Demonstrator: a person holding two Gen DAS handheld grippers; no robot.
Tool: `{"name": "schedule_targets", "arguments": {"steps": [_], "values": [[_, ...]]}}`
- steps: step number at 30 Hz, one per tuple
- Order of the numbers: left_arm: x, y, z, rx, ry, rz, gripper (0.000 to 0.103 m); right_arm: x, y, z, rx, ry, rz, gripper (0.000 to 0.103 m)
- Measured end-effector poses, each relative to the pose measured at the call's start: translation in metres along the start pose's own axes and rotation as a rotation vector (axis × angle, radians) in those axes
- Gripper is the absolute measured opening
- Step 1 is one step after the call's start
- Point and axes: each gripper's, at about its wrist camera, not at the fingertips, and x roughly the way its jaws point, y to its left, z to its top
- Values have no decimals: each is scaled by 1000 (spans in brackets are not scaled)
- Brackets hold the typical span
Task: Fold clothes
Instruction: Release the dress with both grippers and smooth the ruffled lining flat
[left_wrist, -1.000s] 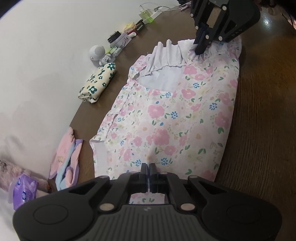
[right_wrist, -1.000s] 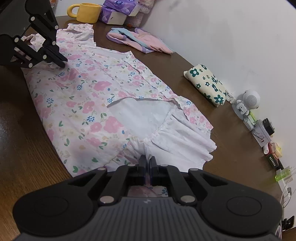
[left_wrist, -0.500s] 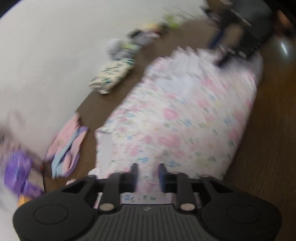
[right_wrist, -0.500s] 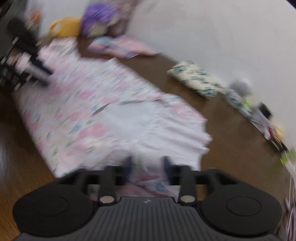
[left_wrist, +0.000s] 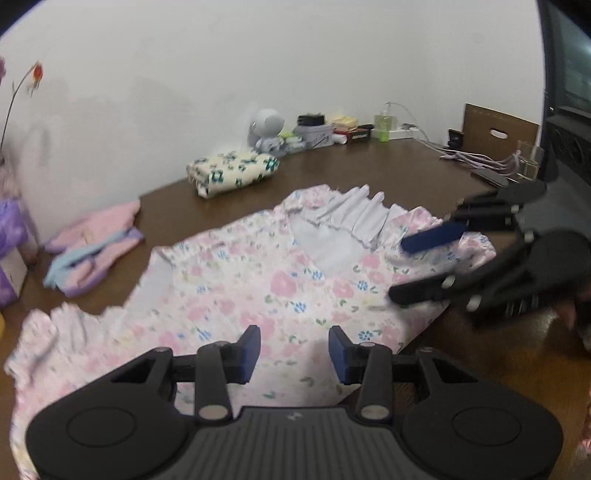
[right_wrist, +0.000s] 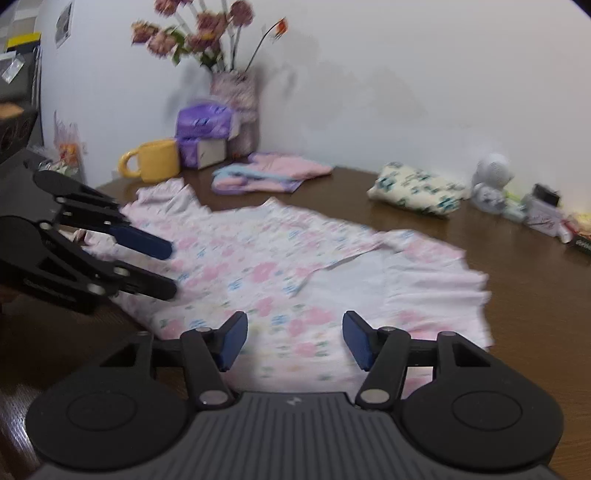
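A pink floral garment (left_wrist: 240, 295) with a white ruffled part lies spread flat on the brown table (left_wrist: 369, 170); it also shows in the right wrist view (right_wrist: 277, 266). My left gripper (left_wrist: 293, 349) is open and empty above the garment's near edge, and shows at the left of the right wrist view (right_wrist: 171, 266). My right gripper (right_wrist: 291, 338) is open and empty over the near edge, and shows at the right of the left wrist view (left_wrist: 399, 269).
A folded cream floral cloth (left_wrist: 232, 173) and a pink and blue folded garment (left_wrist: 92, 247) lie near the wall. A yellow mug (right_wrist: 151, 166), purple tissue packs (right_wrist: 203, 129), a flower vase (right_wrist: 236, 99), a small white robot toy (left_wrist: 266, 129) and cables (left_wrist: 480, 158) stand around the table.
Both grippers let go of the garment and opened. Both pulled back and up from the cloth and now look level across the table towards the wall.
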Motion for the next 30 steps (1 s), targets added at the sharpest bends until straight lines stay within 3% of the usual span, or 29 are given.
{"name": "schedule_targets", "arguments": {"steps": [2, 5, 12, 30], "values": [[8, 0, -3, -23, 1, 7, 27, 10, 8, 1, 24, 10, 33, 44], [13, 3, -10, -56, 7, 3, 26, 19, 15, -1, 44, 25, 54, 40], [13, 9, -23, -94, 18, 8, 27, 23, 26, -14, -25, 54, -20, 39], [6, 24, -34, -160, -21, -15, 28, -7, -44, -35, 127, 20, -181, 39]]}}
